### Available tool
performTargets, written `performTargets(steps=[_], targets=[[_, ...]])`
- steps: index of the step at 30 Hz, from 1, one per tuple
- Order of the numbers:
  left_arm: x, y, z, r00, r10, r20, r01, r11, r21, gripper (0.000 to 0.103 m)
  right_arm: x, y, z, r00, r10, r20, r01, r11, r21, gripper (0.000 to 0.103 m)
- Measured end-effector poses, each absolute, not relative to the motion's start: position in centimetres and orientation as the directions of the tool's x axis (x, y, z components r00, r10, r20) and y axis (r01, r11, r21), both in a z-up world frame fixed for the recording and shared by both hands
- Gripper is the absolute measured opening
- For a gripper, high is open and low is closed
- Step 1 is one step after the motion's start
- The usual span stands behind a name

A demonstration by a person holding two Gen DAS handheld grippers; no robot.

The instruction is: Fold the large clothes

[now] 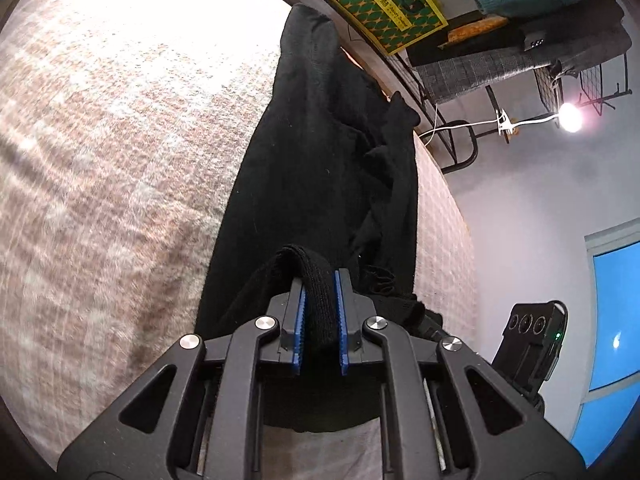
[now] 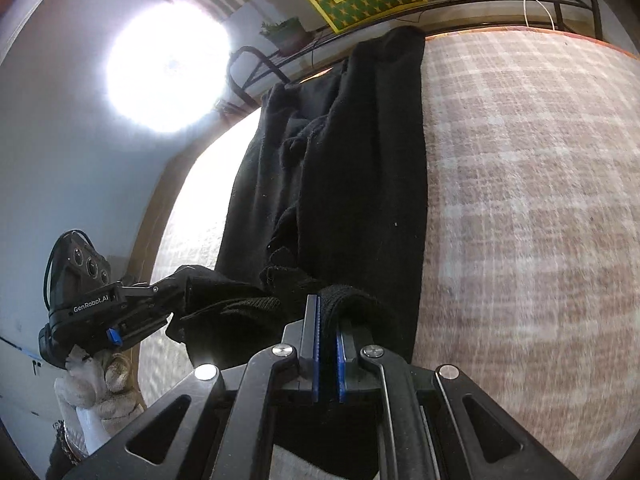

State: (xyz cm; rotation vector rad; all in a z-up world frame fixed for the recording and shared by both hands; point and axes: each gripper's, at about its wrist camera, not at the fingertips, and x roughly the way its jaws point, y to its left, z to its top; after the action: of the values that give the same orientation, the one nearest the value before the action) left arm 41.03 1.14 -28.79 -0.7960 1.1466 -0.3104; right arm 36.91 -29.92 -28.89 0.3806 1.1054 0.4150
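Note:
A large black knit garment (image 1: 320, 168) lies stretched lengthwise over a table covered with a pink and white checked cloth (image 1: 112, 152). My left gripper (image 1: 319, 312) is shut on the garment's ribbed near edge. My right gripper (image 2: 328, 340) is shut on another part of the same near edge of the garment (image 2: 352, 168). In the right wrist view the left gripper (image 2: 160, 300) shows at the left, holding the black fabric, with a white-gloved hand under it. The garment's far end reaches the table's far edge.
The checked cloth (image 2: 528, 200) covers the table. Behind the far edge stand a black wire rack (image 1: 552, 80) with folded clothes, a green and yellow patterned box (image 1: 386, 4) and a bright lamp (image 1: 570, 116). A potted plant (image 2: 282, 34) sits on the rack.

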Motion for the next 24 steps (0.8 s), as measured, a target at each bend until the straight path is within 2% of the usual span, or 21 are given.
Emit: performTargets(steps=[1, 2, 3, 4, 5, 7, 10, 12, 16, 24], targets=[[41.2, 1.5, -28.8, 0.406, -0.611, -0.680, -0.168, 0.681, -0.713, 0.018, 37.1, -29.9, -28.8, 0.386, 0.507, -0.771, -0.136, 0.858, 0.496, 0.007], [41.4, 2.0, -28.6, 0.416, -0.614, -0.671, -0.169, 0.673, -0.721, 0.027, 37.3, -30.0, -28.6, 0.389, 0.513, -0.766, -0.137, 0.854, 0.502, 0.007], [41.4, 2.6, -28.3, 0.437, -0.609, -0.662, -0.168, 0.668, -0.725, 0.033, 37.2, -30.3, -28.4, 0.391, 0.518, -0.761, -0.135, 0.850, 0.509, 0.013], [41.4, 3.5, -27.6, 0.472, -0.599, -0.647, -0.162, 0.662, -0.732, 0.045, 37.3, -30.6, -28.3, 0.393, 0.527, -0.754, -0.130, 0.843, 0.522, 0.026], [41.3, 4.3, -27.1, 0.493, -0.598, -0.631, -0.155, 0.654, -0.741, 0.050, 37.2, -31.2, -28.1, 0.406, 0.546, -0.733, -0.123, 0.827, 0.548, 0.034], [41.2, 5.7, -26.1, 0.516, -0.601, -0.610, -0.133, 0.647, -0.751, 0.050, 36.8, -32.3, -27.5, 0.444, 0.567, -0.693, -0.123, 0.805, 0.580, 0.036], [40.2, 6.3, -25.4, 0.516, -0.580, -0.630, -0.056, 0.711, -0.701, 0.050, 35.4, -33.8, -26.9, 0.465, 0.601, -0.650, -0.144, 0.776, 0.615, 0.036], [39.3, 5.8, -26.1, 0.478, -0.576, -0.663, -0.010, 0.751, -0.660, 0.050, 34.0, -34.1, -26.8, 0.458, 0.602, -0.654, -0.166, 0.781, 0.603, 0.036], [38.6, 4.2, -28.4, 0.401, -0.614, -0.680, 0.030, 0.750, -0.660, 0.050, 32.0, -34.2, -28.1, 0.424, 0.614, -0.666, -0.190, 0.779, 0.597, 0.036], [39.1, 0.6, -29.8, 0.343, -0.626, -0.701, 0.104, 0.767, -0.633, 0.049, 34.0, -32.6, -29.4, 0.410, 0.616, -0.672, -0.196, 0.779, 0.595, 0.032]])
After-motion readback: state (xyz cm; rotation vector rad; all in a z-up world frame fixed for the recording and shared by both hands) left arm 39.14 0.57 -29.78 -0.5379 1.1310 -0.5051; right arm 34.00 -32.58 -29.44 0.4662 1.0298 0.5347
